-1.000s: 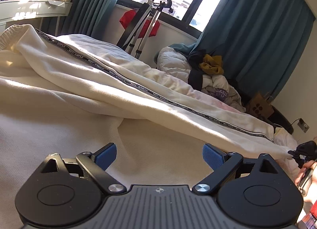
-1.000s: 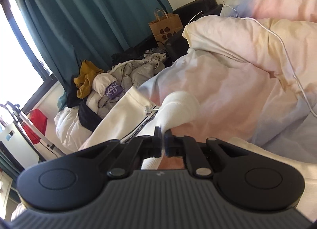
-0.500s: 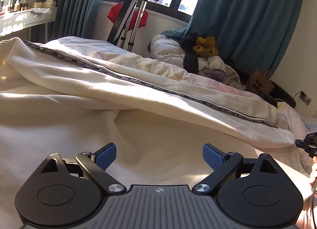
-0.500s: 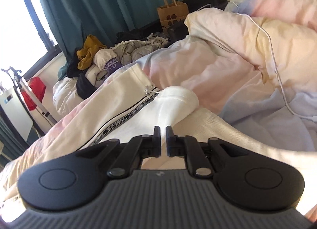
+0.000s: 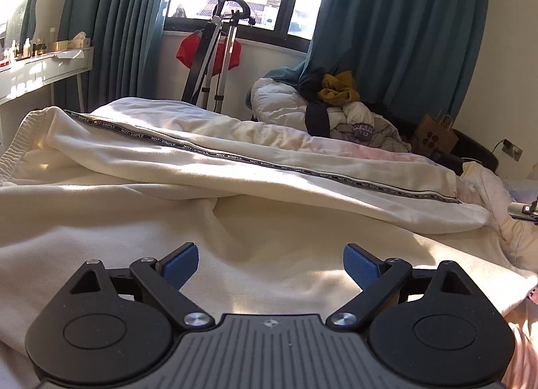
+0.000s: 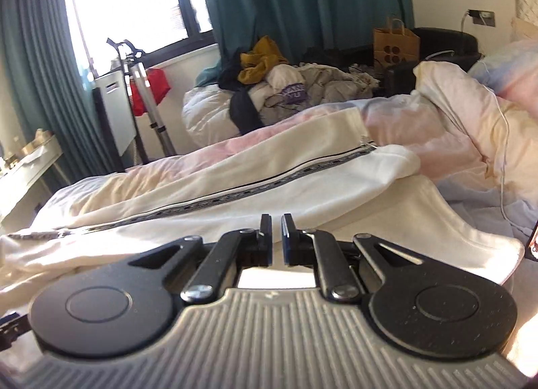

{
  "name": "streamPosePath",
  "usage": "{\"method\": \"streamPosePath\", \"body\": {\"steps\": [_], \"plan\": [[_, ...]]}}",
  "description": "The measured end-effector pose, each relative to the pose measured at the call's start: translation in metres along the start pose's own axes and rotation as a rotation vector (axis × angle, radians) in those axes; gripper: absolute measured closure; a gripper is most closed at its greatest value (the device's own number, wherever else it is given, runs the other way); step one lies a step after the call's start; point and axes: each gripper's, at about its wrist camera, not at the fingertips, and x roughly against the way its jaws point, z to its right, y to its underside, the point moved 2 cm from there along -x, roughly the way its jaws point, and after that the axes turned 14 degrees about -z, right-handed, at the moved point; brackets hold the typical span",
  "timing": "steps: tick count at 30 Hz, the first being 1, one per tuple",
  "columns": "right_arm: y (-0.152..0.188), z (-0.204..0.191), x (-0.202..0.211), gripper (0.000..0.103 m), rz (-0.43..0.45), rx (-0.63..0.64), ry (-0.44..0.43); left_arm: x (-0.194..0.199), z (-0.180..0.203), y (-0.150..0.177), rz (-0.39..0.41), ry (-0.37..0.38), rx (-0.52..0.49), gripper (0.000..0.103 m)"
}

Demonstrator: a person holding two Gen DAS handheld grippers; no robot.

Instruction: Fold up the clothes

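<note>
Cream track pants (image 5: pixel 235 167), black-taped side seam, flat across bed

Two grippers: the left gripper (image 5: pixel 269 263) and the right gripper (image 6: pixel 276 233). One pair of cream track pants (image 5: pixel 235 167) lies along the bed (image 6: pixel 454 140), with one lettered stripe (image 5: pixel 215 155) showing down the leg. One heap of unfolded clothes (image 6: pixel 275 86) sits past the far edge of the bed, one mustard garment (image 6: pixel 259 63) on top. One brown paper bag (image 6: pixel 396 42), one folded metal stand (image 5: pixel 218 52), one red cloth (image 5: pixel 188 49) and one white cable (image 6: pixel 502 140) across the bedding.
</note>
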Motion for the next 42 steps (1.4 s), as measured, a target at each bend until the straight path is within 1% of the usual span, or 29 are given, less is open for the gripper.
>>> {"method": "streamPosePath", "body": {"steps": [2,4,5,6,8,9,10,11,12,15,19,22,24,26,28,30,31,32,34,36,38,39,42], "plan": [[0.009,-0.016,0.014,0.093,0.014,0.055,-0.032,0.018,0.011,0.008,0.019,-0.011,-0.028,0.008],[0.018,-0.025,0.024,0.093,0.015,0.085,-0.065,0.032,0.021,0.014,0.036,-0.025,-0.058,0.008],[0.022,-0.029,0.027,0.091,0.013,0.093,-0.081,0.039,0.026,0.018,0.049,-0.034,-0.073,0.008],[0.026,-0.032,0.031,0.085,0.011,0.102,-0.098,0.046,0.030,0.021,0.062,-0.043,-0.087,0.007],[0.033,-0.033,0.034,0.049,0.003,0.103,-0.132,0.056,0.038,0.026,0.078,-0.063,-0.105,0.005],[0.036,-0.033,0.036,0.041,0.005,0.100,-0.142,0.058,0.039,0.027,0.078,-0.070,-0.104,0.005],[0.039,-0.032,0.037,0.030,0.008,0.096,-0.152,0.060,0.040,0.029,0.078,-0.077,-0.102,0.004],[0.040,-0.031,0.038,0.023,0.007,0.097,-0.160,0.060,0.040,0.030,0.077,-0.081,-0.099,0.003],[0.040,-0.031,0.038,0.023,0.005,0.098,-0.167,0.060,0.039,0.030,0.075,-0.087,-0.096,0.001],[0.040,-0.027,0.039,0.023,0.002,0.082,-0.176,0.056,0.038,0.030,0.054,-0.110,-0.093,0.000],[0.040,-0.024,0.044,0.023,0.038,0.083,-0.153,0.047,0.033,0.028,0.015,-0.123,-0.082,0.000],[0.039,-0.016,0.042,0.023,0.034,0.038,-0.136,0.045,0.023,0.026,-0.006,-0.105,-0.047,0.000],[0.037,-0.006,0.039,0.023,0.021,-0.016,-0.128,0.045,0.010,0.019,-0.022,-0.066,-0.011,0.000],[0.036,0.007,0.034,0.023,0.004,-0.094,-0.120,0.054,-0.012,0.009,-0.012,-0.030,0.063,0.001],[0.036,0.027,0.035,0.023,0.012,-0.203,-0.095,0.066,-0.041,-0.002,0.016,-0.009,0.164,0.001],[0.036,0.048,0.042,0.023,0.060,-0.303,-0.060,0.078,-0.074,-0.011,0.034,-0.010,0.272,0.001],[0.035,0.060,0.046,0.023,0.083,-0.351,-0.061,0.083,-0.093,-0.013,0.039,-0.014,0.328,0.001],[0.035,0.074,0.050,0.023,0.106,-0.412,-0.066,0.087,-0.112,-0.014,0.041,-0.009,0.385,0.001],[0.036,0.098,0.053,0.023,0.136,-0.514,-0.063,0.096,-0.148,-0.014,0.042,0.026,0.497,0.001],[0.037,0.119,0.051,0.022,0.130,-0.595,-0.044,0.101,-0.183,-0.009,0.046,0.066,0.619,0.001],[0.039,0.138,0.046,0.022,0.113,-0.669,-0.027,0.104,-0.213,-0.002,0.047,0.082,0.721,0.001],[0.041,0.146,0.044,0.022,0.106,-0.706,-0.020,0.105,-0.225,0.001,0.046,0.083,0.763,0.001],[0.048,0.161,0.042,0.021,0.119,-0.797,0.008,0.101,-0.250,0.008,0.022,0.032,0.809,0.001]]}}
